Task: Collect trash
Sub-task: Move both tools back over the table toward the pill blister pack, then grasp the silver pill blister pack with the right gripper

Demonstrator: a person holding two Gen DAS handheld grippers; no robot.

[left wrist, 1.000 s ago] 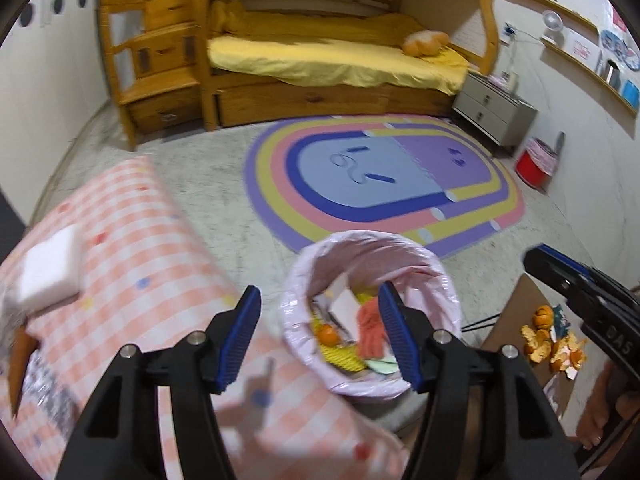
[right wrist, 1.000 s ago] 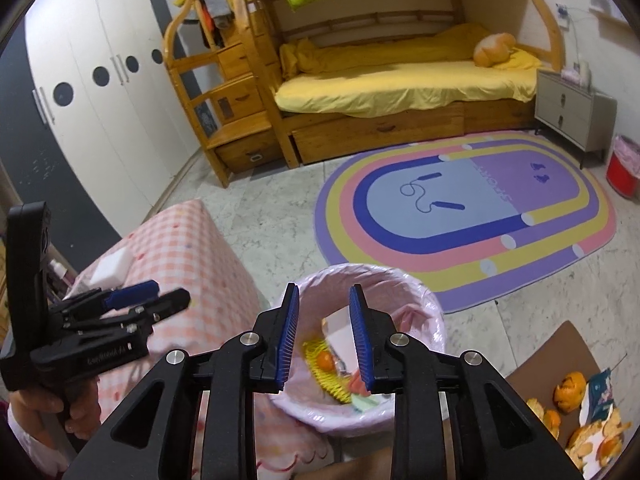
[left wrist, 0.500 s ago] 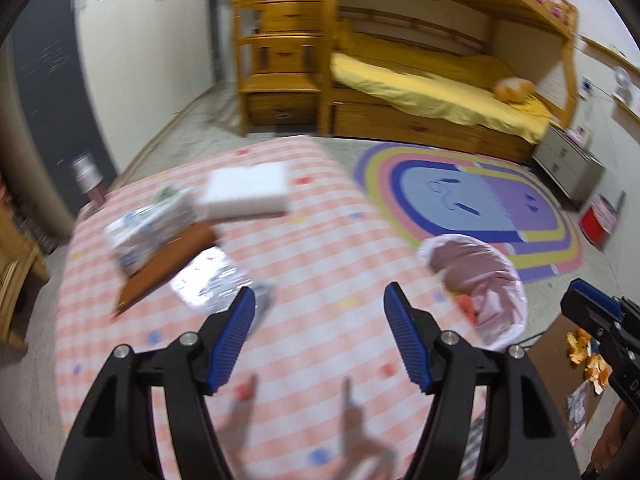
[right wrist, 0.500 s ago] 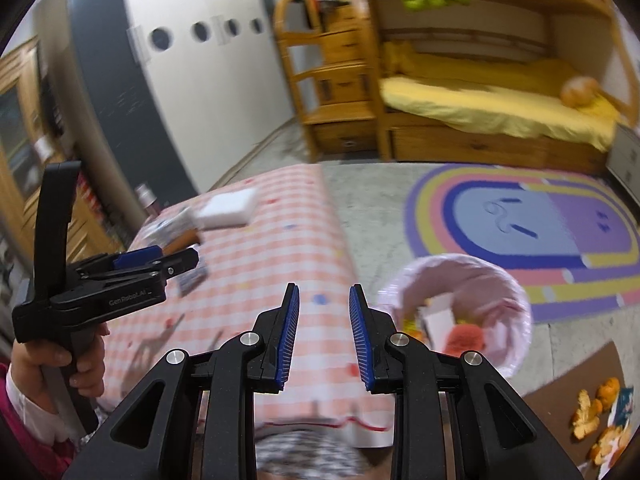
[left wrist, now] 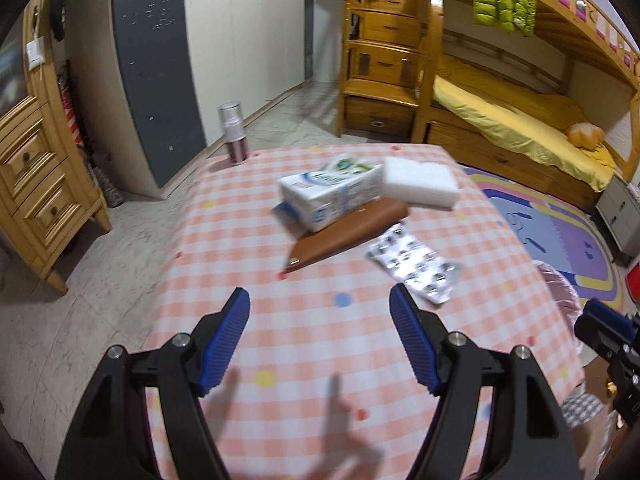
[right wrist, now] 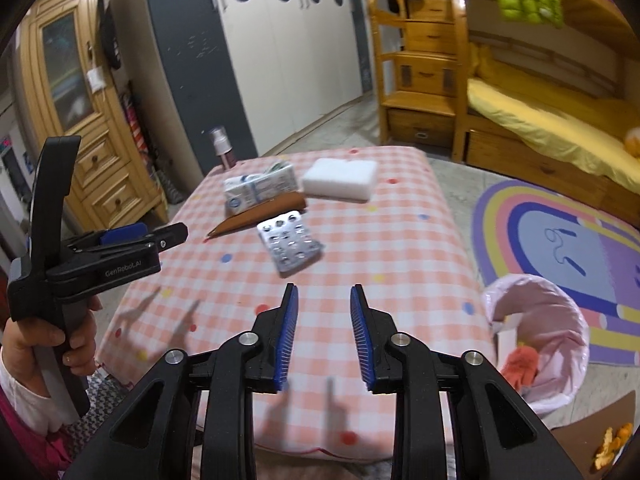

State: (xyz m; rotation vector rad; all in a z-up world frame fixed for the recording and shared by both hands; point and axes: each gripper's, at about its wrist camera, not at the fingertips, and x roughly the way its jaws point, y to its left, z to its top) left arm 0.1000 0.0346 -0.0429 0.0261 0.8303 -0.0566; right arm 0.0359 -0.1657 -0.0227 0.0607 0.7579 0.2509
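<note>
A silver blister pack [left wrist: 414, 268] lies on the pink checked table [left wrist: 320, 360], ahead and right of my left gripper [left wrist: 320, 340], which is open and empty above the table. In the right wrist view the blister pack [right wrist: 290, 246] lies ahead of my right gripper [right wrist: 323, 334], open and empty. The left gripper [right wrist: 168, 236] shows at the left there. A pink-lined trash bin [right wrist: 538, 336] with orange scraps stands on the floor right of the table.
A tissue pack [left wrist: 332, 192], a white sponge block [left wrist: 420, 182] and a brown wallet [left wrist: 348, 236] lie at the table's far side. A spray bottle [left wrist: 234, 134] stands at the far left corner. Orange peels [right wrist: 612, 440] lie on cardboard by the bin.
Both grippers have swung left from over the trash bin to over the table. The table items have come into view ahead; the bin is now at the right. The right jaws have opened somewhat.
</note>
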